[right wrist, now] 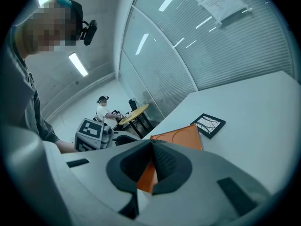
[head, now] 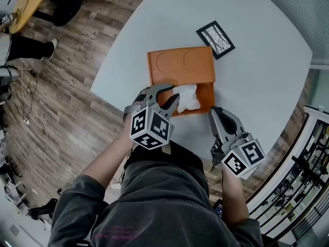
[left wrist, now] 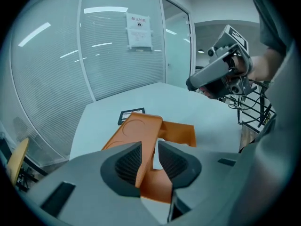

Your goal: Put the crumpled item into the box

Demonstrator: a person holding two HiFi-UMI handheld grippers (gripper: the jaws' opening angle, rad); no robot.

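The biggest thing here is the table [head: 257,60], a smooth, pale grey top with a rounded edge, standing on a floor [head: 77,60] of brown wood planks. On the table lies the box [head: 181,66], made of orange plastic. Its flat lid is thrown back and stamped with two shallow rings, and its shallow tray faces the person.

The left gripper [head: 175,90] hangs over the tray's left side. Its ribbed black pads stand apart with nothing pinched between them, and only the orange lid shows through the gap. The right gripper [head: 212,112] sits near the tray's front right corner, its pads closed tip to tip and empty.

The crumpled item [head: 186,98], a white, wrinkled wad, lies inside the tray. Beyond the lid rests a small square card [head: 215,39] with a black border and thin crack-like lines on white.
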